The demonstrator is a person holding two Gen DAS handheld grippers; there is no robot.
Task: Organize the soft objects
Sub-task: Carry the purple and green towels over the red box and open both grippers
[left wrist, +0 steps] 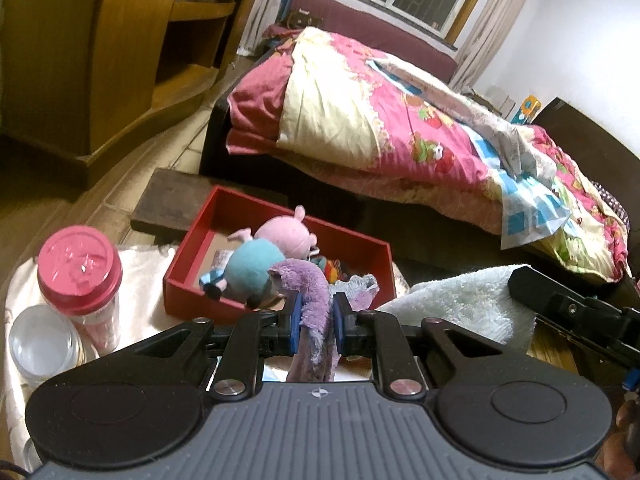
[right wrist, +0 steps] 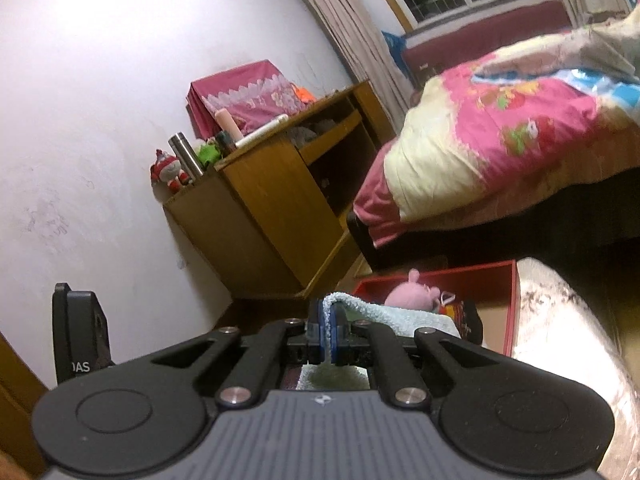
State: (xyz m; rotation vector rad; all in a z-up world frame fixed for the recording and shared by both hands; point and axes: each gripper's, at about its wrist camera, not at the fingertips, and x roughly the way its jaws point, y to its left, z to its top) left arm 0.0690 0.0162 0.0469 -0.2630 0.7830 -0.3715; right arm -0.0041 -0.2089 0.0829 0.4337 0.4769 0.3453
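My left gripper point(left wrist: 315, 312) is shut on a purple plush toy point(left wrist: 304, 280), holding it just in front of the red box point(left wrist: 280, 220). In the box lie a pink pig plush point(left wrist: 286, 234) with a teal body point(left wrist: 250, 266) and a small colourful toy point(left wrist: 334, 268). My right gripper point(right wrist: 327, 330) is shut on a pale mint towel point(right wrist: 384, 314), which also shows at the right of the left wrist view point(left wrist: 460, 300). The right wrist view shows the red box point(right wrist: 496, 280) and pink pig point(right wrist: 412, 294) beyond the towel.
A pink-lidded jar point(left wrist: 80, 276) and a clear cup point(left wrist: 42, 346) stand at the left on a white cloth. A bed with a pink quilt point(left wrist: 400, 128) lies behind the box. A wooden cabinet point(left wrist: 120, 52) stands far left. A dark board point(left wrist: 176, 200) lies on the floor.
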